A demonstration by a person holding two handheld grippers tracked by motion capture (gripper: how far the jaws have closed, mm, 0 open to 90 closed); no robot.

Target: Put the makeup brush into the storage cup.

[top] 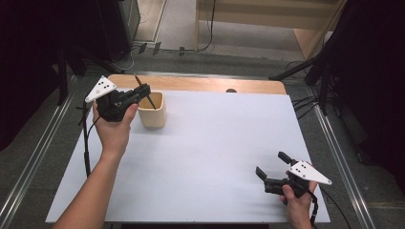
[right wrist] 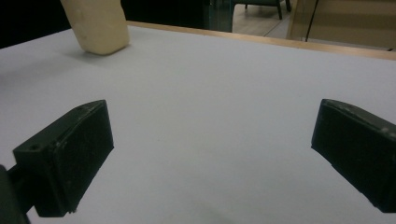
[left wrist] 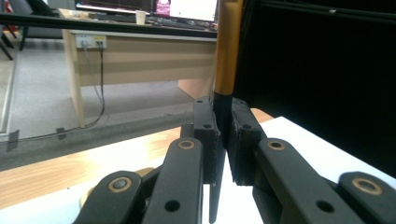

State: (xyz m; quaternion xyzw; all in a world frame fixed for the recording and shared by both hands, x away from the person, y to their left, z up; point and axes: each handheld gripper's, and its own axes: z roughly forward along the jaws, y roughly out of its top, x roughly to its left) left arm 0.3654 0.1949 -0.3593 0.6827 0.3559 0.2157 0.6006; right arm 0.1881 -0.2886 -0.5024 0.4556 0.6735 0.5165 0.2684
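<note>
Right claw point(top: 269, 168): near edge of table point(top: 215, 157), jaws apart, empty. Left claw point(top: 143, 90): clamped on brush point(top: 144, 92), tip slanting over cup point(top: 153, 110) at far left. Risk: tilted brush may catch the rim and tip the cup.

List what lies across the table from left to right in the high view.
Left tongs clamped on a thin brown-and-black pen → beige cup → bare white tabletop → right tongs, open and empty near the front right corner.
</note>
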